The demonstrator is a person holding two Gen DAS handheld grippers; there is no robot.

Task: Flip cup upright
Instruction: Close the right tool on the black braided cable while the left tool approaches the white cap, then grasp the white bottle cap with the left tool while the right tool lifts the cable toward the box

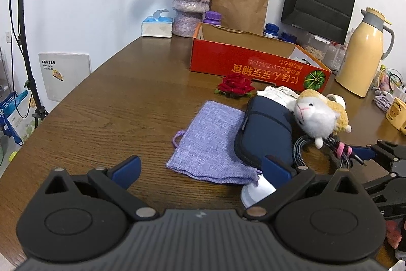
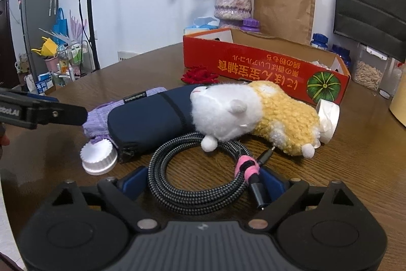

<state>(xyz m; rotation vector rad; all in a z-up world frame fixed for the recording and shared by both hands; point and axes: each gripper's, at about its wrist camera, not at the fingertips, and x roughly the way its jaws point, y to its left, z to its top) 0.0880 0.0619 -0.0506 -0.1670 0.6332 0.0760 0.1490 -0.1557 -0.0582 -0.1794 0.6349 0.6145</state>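
Both tools are held wide open, with nothing between their fingers. The left tool (image 1: 201, 170) sits low over the tabletop (image 1: 114, 106), and the right tool (image 2: 204, 183) is spread over a coiled braided cable (image 2: 157, 169).

The cup (image 1: 253, 193) is taken to be the small white ribbed piece standing with its flat closed end up and its flared rim on the wood, so its long axis is vertical. It lies just inside the left tool's right finger, at the near corner of the purple pouch (image 1: 208, 141) and beside the navy case (image 1: 266, 128). The left tool is judged much the nearer. From the right tool the cup lies forward and to the left, past the cable.

In the left wrist view, part of the cup is covered by the finger and its linkage, so contact cannot be told. A second white cylinder (image 2: 328, 116) lies on its side behind the plush toy (image 1: 317, 116). Whether it is a cup or a tape roll cannot be made out.
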